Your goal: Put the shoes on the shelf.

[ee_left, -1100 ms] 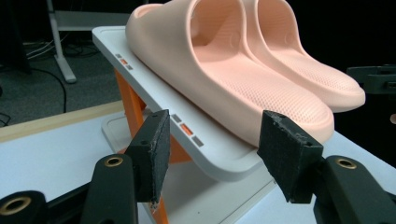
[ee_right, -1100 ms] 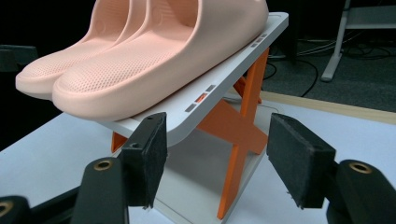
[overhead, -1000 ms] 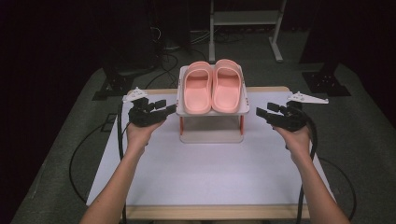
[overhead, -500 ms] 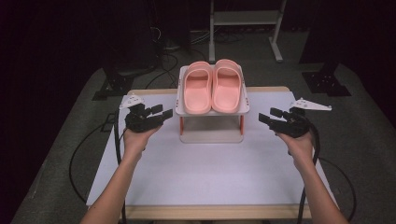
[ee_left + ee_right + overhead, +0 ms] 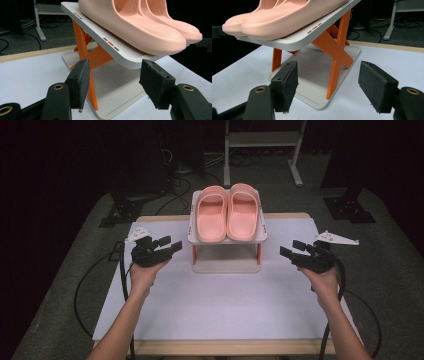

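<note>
Right hand-held gripper [image 5: 294, 249] lower; slippers [image 5: 227, 212] on rack [image 5: 227, 264]

Two pink slippers [image 5: 227, 212] lie side by side, touching, soles down, on the sloped top shelf of a small white rack [image 5: 227, 265] with orange crossed legs. The rack stands in the far middle of the table.

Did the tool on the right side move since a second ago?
Yes. In the high view the right tool has slid outward and nearer the person, away from the shoe rack, which stayed put. Its jaws have just been opening, with nothing between them.
</note>
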The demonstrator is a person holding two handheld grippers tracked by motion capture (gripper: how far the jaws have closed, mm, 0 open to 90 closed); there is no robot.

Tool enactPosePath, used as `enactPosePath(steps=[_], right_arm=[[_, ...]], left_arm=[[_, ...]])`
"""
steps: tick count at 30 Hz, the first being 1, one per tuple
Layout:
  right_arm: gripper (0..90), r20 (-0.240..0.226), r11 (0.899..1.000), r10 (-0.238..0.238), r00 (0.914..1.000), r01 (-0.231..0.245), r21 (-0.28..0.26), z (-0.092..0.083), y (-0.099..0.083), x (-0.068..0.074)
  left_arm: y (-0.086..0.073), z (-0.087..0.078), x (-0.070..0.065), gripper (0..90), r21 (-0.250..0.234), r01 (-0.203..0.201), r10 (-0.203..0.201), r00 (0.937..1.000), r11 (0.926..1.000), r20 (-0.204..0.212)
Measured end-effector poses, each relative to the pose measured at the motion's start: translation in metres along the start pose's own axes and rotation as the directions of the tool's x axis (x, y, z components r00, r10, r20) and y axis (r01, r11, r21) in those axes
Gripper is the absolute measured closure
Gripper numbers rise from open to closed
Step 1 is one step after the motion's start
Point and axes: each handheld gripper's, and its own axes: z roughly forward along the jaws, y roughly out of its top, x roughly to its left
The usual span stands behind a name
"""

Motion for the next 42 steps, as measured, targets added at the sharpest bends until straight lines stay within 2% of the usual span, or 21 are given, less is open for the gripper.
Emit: enactPosePath(steps=[7,24,42], right_arm=[[28.8,-0.008,1.0,0.002,1.0,-0.002,0.005,-0.002,-0.007,-0.001],[24.5,-0.037,1.0,0.012,0.9993,-0.012,0.0,-0.006,-0.026,-0.004],[20.8,-0.032,1.0,0.019,0.9993,-0.02,-0.006,-0.013,-0.045,-0.004]], left_arm=[[-0.005,-0.001,-0.002,38.4,0.002,-0.018,0.018,0.9998,0.9998,-0.007],[-0.026,-0.004,-0.003,30.3,0.003,-0.007,0.007,0.9996,1.0,-0.026],[-0.044,-0.011,-0.005,26.4,-0.002,-0.009,0.009,0.9997,1.0,-0.022]])
